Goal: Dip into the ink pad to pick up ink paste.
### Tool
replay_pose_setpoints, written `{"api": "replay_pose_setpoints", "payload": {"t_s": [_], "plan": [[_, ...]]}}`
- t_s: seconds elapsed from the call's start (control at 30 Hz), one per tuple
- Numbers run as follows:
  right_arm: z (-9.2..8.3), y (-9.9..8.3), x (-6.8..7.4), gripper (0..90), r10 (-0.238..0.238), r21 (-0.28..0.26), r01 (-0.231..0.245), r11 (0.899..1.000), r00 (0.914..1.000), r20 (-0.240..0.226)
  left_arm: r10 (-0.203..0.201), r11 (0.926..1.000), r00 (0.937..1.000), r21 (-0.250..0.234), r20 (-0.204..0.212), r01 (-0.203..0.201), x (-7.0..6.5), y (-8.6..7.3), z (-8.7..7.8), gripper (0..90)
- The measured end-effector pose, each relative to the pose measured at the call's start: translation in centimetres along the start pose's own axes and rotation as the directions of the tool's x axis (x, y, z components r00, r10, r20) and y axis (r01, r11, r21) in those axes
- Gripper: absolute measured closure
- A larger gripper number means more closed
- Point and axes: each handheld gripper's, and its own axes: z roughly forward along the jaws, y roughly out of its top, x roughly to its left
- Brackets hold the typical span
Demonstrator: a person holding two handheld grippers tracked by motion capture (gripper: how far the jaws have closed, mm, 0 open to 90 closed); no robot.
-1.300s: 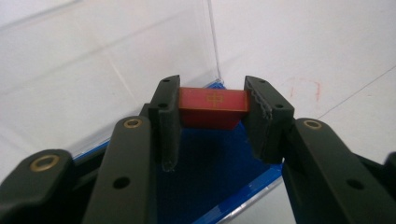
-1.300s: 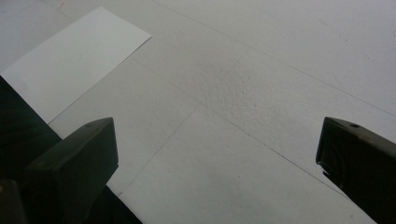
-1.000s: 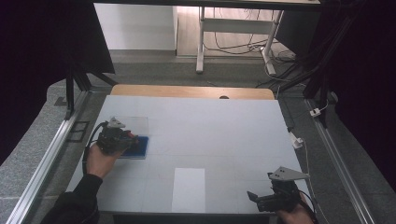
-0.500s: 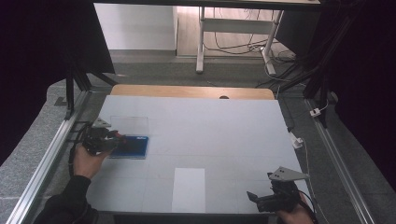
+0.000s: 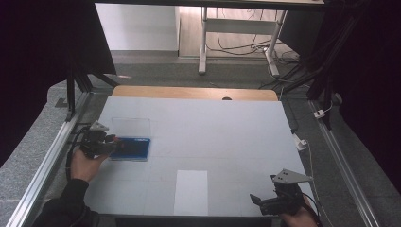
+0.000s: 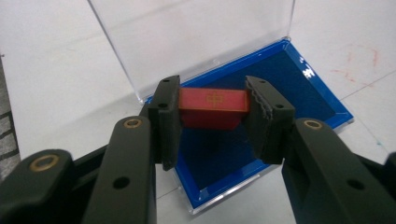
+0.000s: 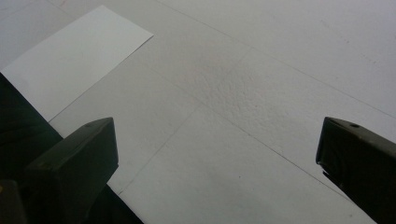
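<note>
A small red block (image 6: 212, 105) with a gold mark on its face is clamped between the pads of my left gripper (image 6: 212, 93), just over the left end of an open case. The case has a blue tray (image 6: 299, 88) lined in dark blue and a clear lid (image 6: 196, 37) that stands up behind it. From above, the left gripper (image 5: 113, 144) is at the left edge of the blue tray (image 5: 135, 147) near the table's left side. My right gripper (image 5: 257, 201) rests at the front right; its jaws (image 7: 215, 154) stand wide apart over bare table.
A white sheet of paper (image 5: 190, 191) lies flat at the front middle of the white table (image 5: 227, 132), to the left of the right gripper. A metal rail (image 5: 42, 170) runs along the table's left side, and a wooden strip (image 5: 189, 92) borders the far edge.
The left hand and its gripper have slid to the left, from over the blue tray to its left edge. The right gripper has stayed where it was.
</note>
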Motion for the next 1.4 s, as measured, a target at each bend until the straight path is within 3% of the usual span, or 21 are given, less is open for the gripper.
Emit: {"api": "replay_pose_setpoints", "payload": {"t_s": [0.53, 0.67, 0.7, 0.77, 0.93, 1.03, 1.07, 1.1, 1.17, 1.23, 1.3, 1.4], "plan": [[0.1, 0.0, 0.0, 0.0, 0.002, 0.004, -0.002, 1.0, 1.0, -0.003, -0.002, 0.9997, 1.0, 0.026, -0.005, 0.002, 0.3, 0.4, 1.6, 58.2], [0.1, 0.0, 0.0, 0.0, 0.002, 0.006, -0.002, 1.0, 1.0, -0.002, -0.027, 0.9992, 0.9996, 0.028, 0.007, 0.027, 0.5, 0.4, 1.7, 58.3], [0.1, 0.0, 0.0, 0.0, 0.002, 0.006, -0.002, 1.0, 1.0, -0.002, -0.05, 0.9984, 0.9986, 0.029, 0.019, 0.049, 0.7, 0.3, 1.7, 58.3], [0.1, 0.0, 0.0, 0.0, 0.002, 0.007, -0.002, 1.0, 1.0, -0.001, -0.05, 0.9983, 0.9985, 0.031, 0.02, 0.05, 0.7, 0.3, 1.7, 58.3], [0.1, 0.0, 0.1, 0.0, -0.001, 0.009, 0.001, 1.0, 1.0, 0.0, 0.003, 0.9979, 0.999, 0.065, -0.045, 0.0, -0.4, 0.7, 1.9, 58.6], [0.2, 0.0, 0.1, 0.0, -0.002, 0.013, 0.002, 1.0, 1.0, 0.0, 0.06, 0.9945, 0.9929, 0.092, -0.103, -0.05, -1.5, 1.1, 2.0, 58.7], [0.2, 0.0, 0.1, 0.0, -0.002, 0.012, 0.002, 1.0, 1.0, 0.0, 0.06, 0.9945, 0.9929, 0.092, -0.103, -0.05, -1.5, 1.1, 2.0, 58.7], [0.2, 0.0, 0.1, 0.0, -0.002, 0.013, 0.002, 1.0, 1.0, -0.001, 0.086, 0.9922, 0.9881, 0.101, -0.128, -0.074, -2.0, 1.2, 2.1, 58.7], [0.2, 0.0, 0.1, 0.0, -0.002, 0.013, 0.002, 1.0, 1.0, 0.0, 0.09, 0.9916, 0.9872, 0.103, -0.131, -0.077, -2.0, 1.2, 2.1, 58.7], [0.2, 0.0, 0.1, 0.0, -0.001, 0.014, 0.001, 1.0, 1.0, -0.001, 0.058, 0.9944, 0.992, 0.094, -0.112, -0.048, -1.6, 1.1, 2.1, 58.7], [0.2, 0.0, 0.0, 0.0, -0.002, 0.013, 0.002, 1.0, 1.0, -0.001, -0.012, 0.9979, 0.9986, 0.063, -0.052, 0.015, -0.5, 0.8, 2.0, 58.7], [0.2, 0.0, 0.0, 0.0, -0.001, 0.013, 0.001, 1.0, 1.0, -0.001, -0.048, 0.9974, 0.9986, 0.052, -0.02, 0.049, 0.0, 0.6, 2.0, 58.7]]}}
